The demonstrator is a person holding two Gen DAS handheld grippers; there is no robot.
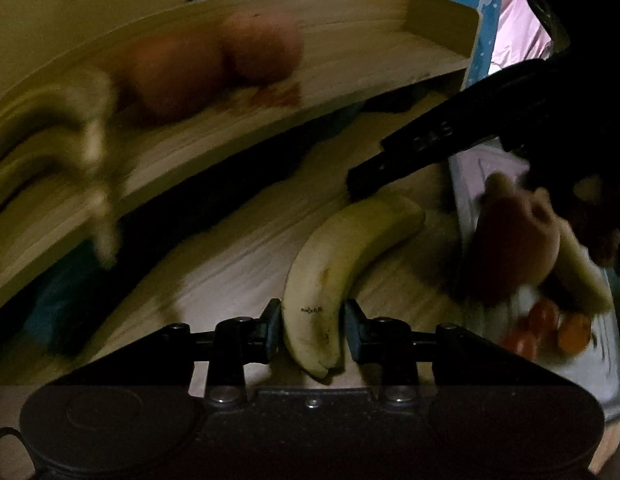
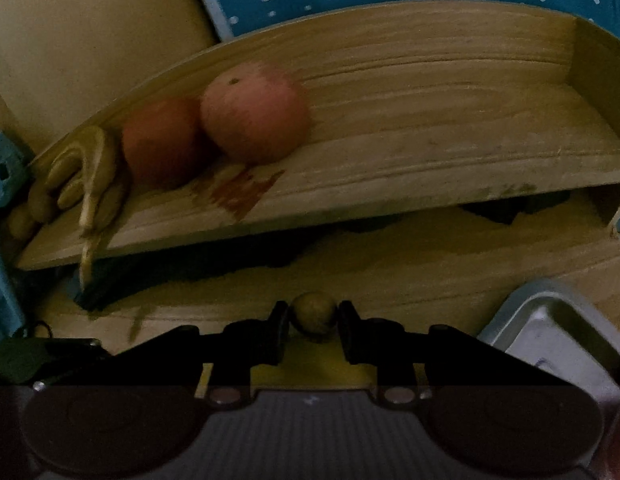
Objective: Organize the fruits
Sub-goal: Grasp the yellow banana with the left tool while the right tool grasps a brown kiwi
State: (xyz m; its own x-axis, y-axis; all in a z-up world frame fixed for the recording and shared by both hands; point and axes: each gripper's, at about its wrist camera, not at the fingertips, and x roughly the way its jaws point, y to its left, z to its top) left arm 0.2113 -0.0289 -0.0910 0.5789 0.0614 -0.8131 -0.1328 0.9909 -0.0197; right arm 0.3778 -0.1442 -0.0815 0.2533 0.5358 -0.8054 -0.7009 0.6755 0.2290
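Here, left wrist view: left gripper [image 1: 313,330] is closed on a banana [image 1: 342,264], held below the wooden shelf [image 1: 350,76]; soft, bruisable, best gripped mid-body. Right wrist view: right gripper [image 2: 314,330] is pinched on a small round fruit [image 2: 314,314] below the shelf; light, slippery.

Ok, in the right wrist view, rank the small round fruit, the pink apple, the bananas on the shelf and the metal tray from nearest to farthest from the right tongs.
1. Small round fruit: between the right tongs.
2. Metal tray: lower right, on the table.
3. Pink apple: on the wooden shelf, centre-left.
4. Bananas: the shelf's far left end.
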